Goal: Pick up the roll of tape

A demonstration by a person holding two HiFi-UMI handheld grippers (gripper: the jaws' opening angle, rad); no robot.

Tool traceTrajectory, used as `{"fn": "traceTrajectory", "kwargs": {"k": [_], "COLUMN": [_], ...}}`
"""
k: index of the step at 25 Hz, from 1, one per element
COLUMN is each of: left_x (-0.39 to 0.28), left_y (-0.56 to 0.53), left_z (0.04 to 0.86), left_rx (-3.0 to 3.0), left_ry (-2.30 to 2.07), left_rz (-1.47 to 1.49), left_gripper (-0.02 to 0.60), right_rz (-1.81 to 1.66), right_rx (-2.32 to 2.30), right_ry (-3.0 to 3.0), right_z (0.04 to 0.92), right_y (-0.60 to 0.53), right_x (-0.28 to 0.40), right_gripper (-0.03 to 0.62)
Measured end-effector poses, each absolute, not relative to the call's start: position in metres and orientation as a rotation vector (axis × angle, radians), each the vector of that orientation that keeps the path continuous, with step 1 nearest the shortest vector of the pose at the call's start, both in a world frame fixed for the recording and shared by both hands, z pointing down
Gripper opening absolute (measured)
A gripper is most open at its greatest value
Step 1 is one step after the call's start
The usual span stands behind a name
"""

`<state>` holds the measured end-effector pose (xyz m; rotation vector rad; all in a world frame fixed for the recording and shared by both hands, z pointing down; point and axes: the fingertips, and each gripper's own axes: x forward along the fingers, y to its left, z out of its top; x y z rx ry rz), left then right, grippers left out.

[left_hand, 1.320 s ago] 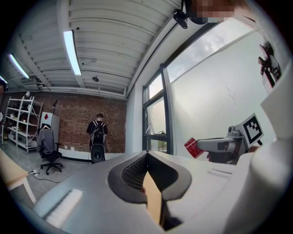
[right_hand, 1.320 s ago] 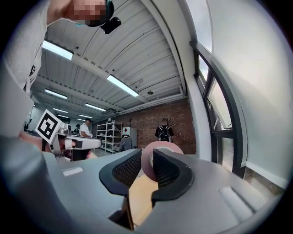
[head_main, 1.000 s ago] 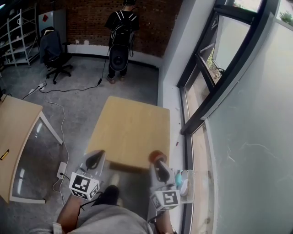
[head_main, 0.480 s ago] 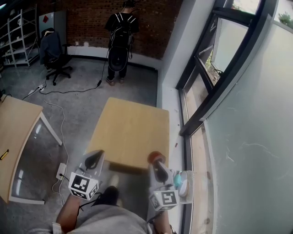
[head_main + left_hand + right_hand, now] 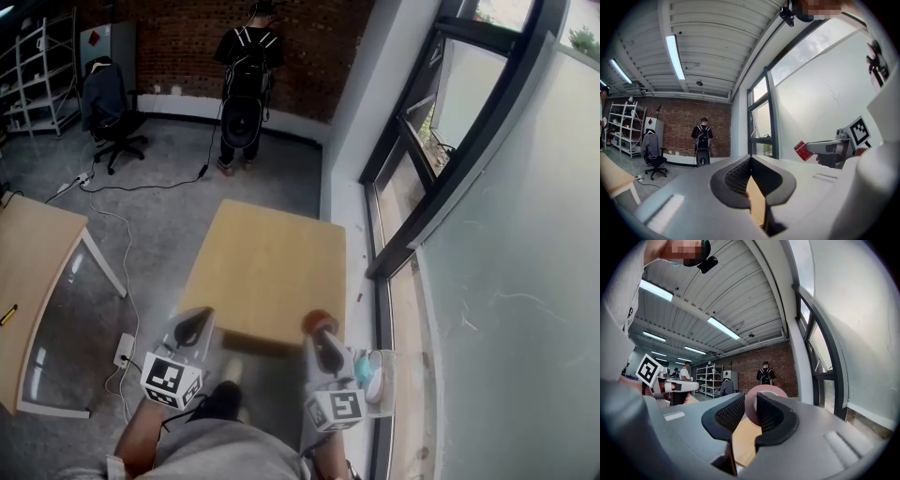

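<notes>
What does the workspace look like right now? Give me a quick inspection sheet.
Surface: wooden table, nothing on its top.
Job's things: roll of tape, over the table's near edge, clamped between the right gripper's jaws.
Clutter: nothing seen on the wooden table; small yellow item on the side table.
Grippers: right gripper shut on the roll of tape; left gripper shut, nothing between its jaws.
Cables: white cable on the floor, running to a power strip.
Surroundings: person with a backpack near the brick wall, office chair, shelving, window at the right.
</notes>
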<state>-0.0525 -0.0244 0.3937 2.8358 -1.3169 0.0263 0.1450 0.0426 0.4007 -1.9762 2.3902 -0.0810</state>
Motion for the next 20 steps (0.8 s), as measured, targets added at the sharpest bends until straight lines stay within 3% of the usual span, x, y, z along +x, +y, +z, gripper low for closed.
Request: {"fn": "traceTrajectory", "kwargs": {"k": [20], "left_x": [-0.061], "left_y": [-0.017], "left_z": [0.396], "left_rx": [2.830], "left_ry": [-1.321], "left_rz": [0.026], "left_gripper": [0.000], "right_rz": [-0.078], "right_rx": [-1.966], "right_ry": [2.401], "right_z": [0.404], "right_y": [0.053], "right_x": [0.136], "right_gripper": [0.094]}}
